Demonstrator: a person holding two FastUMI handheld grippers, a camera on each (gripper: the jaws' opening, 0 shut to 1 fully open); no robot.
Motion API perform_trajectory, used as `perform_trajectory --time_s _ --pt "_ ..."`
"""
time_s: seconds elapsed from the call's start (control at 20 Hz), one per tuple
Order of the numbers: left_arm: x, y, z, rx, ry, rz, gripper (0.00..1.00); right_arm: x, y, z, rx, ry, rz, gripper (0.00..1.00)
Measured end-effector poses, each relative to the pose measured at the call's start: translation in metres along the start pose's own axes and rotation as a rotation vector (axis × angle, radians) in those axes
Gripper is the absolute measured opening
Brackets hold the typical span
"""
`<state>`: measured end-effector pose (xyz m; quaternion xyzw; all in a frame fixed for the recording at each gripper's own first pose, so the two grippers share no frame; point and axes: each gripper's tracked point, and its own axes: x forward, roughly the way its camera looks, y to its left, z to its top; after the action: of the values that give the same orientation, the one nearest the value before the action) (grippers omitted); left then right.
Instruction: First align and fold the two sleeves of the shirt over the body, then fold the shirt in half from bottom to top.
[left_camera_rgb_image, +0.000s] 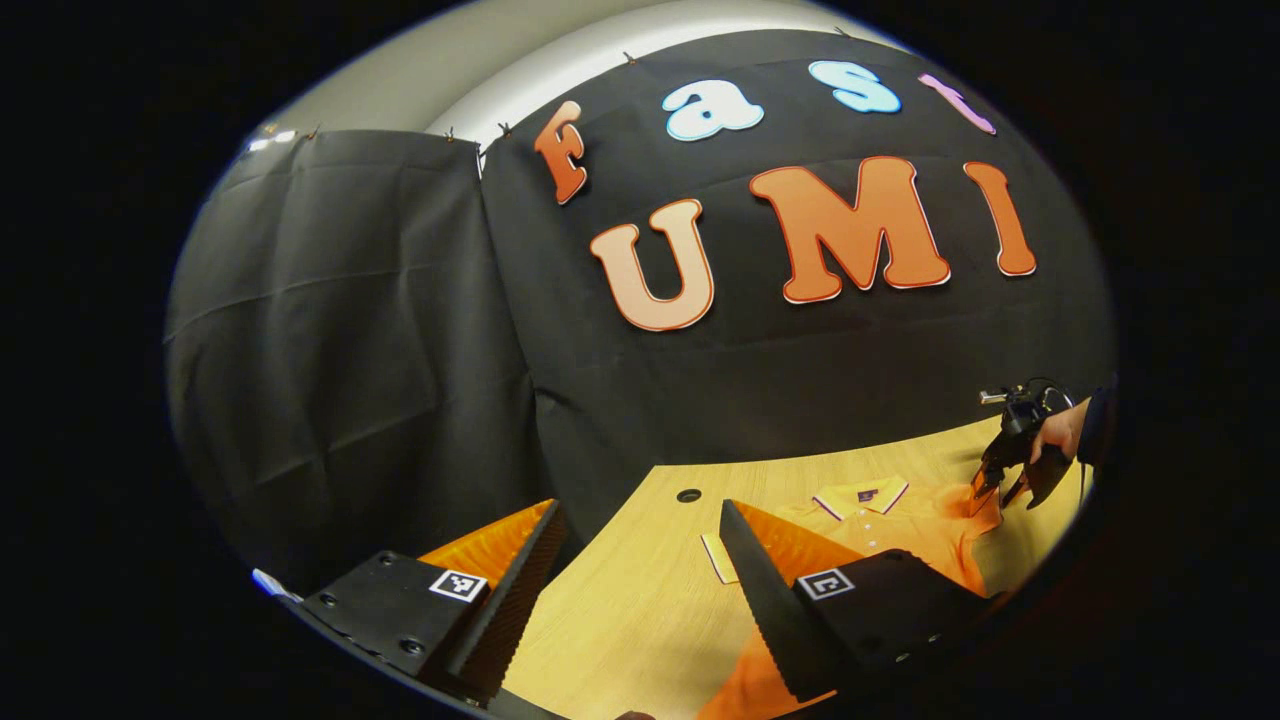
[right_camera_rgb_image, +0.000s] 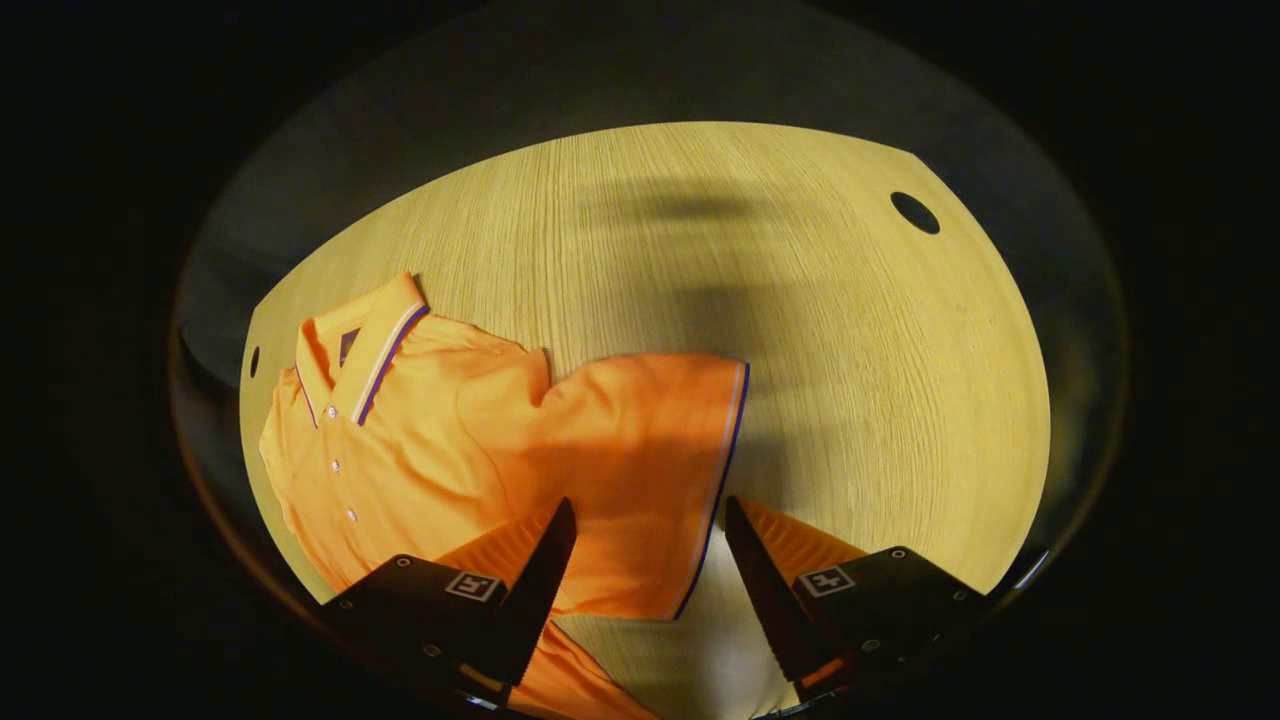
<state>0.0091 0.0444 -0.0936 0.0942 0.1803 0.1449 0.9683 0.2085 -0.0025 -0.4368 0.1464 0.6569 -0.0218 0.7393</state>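
The orange shirt (right_camera_rgb_image: 420, 450) lies flat on the counter (right_camera_rgb_image: 850, 400). One sleeve (right_camera_rgb_image: 640, 470), spread unfolded, sits ahead of the released right hand-held gripper (right_camera_rgb_image: 650, 560). The left hand-held gripper (left_camera_rgb_image: 640, 590) is likewise released. Both folds appear outstanding.

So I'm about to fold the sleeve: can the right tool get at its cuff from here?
Probably yes. The right tool is open, its fingers straddling the sleeve's trimmed cuff, and nothing lies between them.
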Motion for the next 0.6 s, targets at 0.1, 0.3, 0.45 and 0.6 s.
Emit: perform_trajectory --time_s 0.1,0.3,0.45,0.6 --pt "0.000 -0.003 -0.002 -0.004 0.000 -0.002 0.97 -0.001 0.003 0.001 -0.021 0.008 0.003 0.81" --pt "0.004 -0.018 0.005 -0.006 -0.010 -0.030 0.97 0.000 0.006 0.007 -0.017 -0.034 0.047 0.30" --pt "0.003 -0.020 0.008 0.009 -0.019 -0.043 0.98 -0.012 0.016 0.010 0.026 -0.049 0.135 0.10" --pt "0.004 -0.022 0.001 0.007 0.006 -0.056 0.97 -0.032 0.023 0.027 0.035 -0.125 0.169 0.11"
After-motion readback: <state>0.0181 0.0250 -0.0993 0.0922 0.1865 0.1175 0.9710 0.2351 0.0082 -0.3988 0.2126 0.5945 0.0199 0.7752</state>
